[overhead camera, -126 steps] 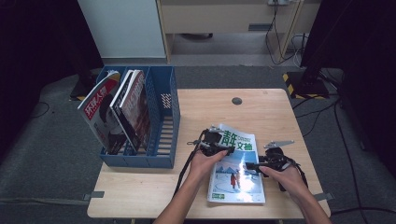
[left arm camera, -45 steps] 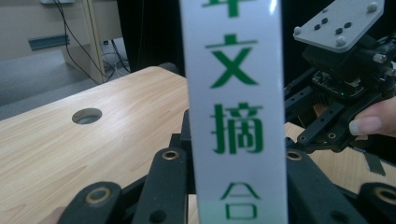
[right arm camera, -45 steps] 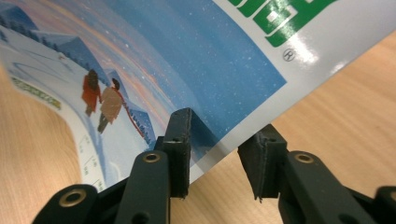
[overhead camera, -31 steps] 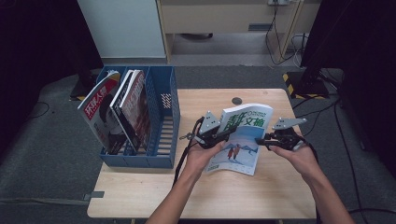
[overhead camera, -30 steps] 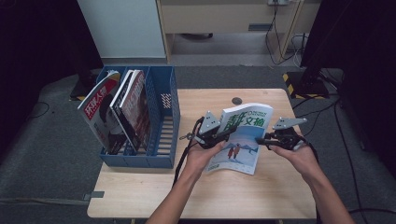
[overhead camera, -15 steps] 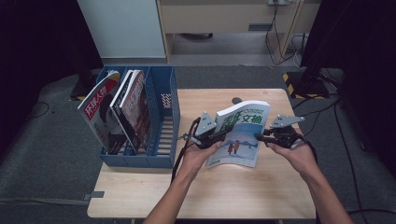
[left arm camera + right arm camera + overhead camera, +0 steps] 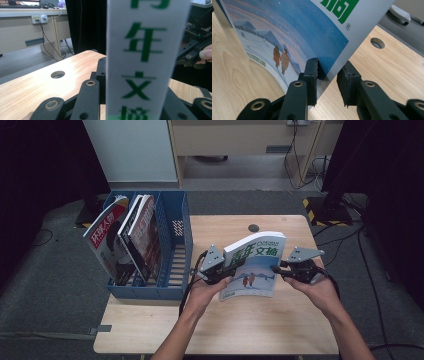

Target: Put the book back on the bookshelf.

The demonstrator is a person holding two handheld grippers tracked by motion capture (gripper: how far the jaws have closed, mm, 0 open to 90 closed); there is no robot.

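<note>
Magazine [image 7: 252, 267] with a white spine, green characters and a snowy blue cover is seen in the high view raised above the wooden table [image 7: 225, 330], tilted up on its lower edge, to the right of the blue file rack [image 7: 172, 245]. It is gripped at its spine side by the left gripper [image 7: 225, 268] and at its opposite edge by the right gripper [image 7: 278, 269], each carried in a hand. Two other magazines [image 7: 127, 240] are leaned inside the rack's compartments, on the side far from the held magazine. A round cable hole [image 7: 254, 227] is seen in the tabletop behind the magazine, farther from the rack.

In the left gripper view, the magazine's spine [image 7: 145, 60] is stood upright between the black jaws of the left gripper [image 7: 135, 100], and the jaws are pressed against it on both sides. The cable hole [image 7: 57, 74] is seen to the left of the spine, and the other gripper [image 7: 192, 53] with a fingertip on it is seen to the right.

In the right gripper view, the cover's edge [image 7: 332, 72] is slanted through the right gripper [image 7: 327, 75]. The left pad is laid against the cover; a narrow gap seems to be left before the right pad, so a firm pinch cannot be told from this view. The cable hole [image 7: 377, 42] is seen beyond the magazine.
</note>
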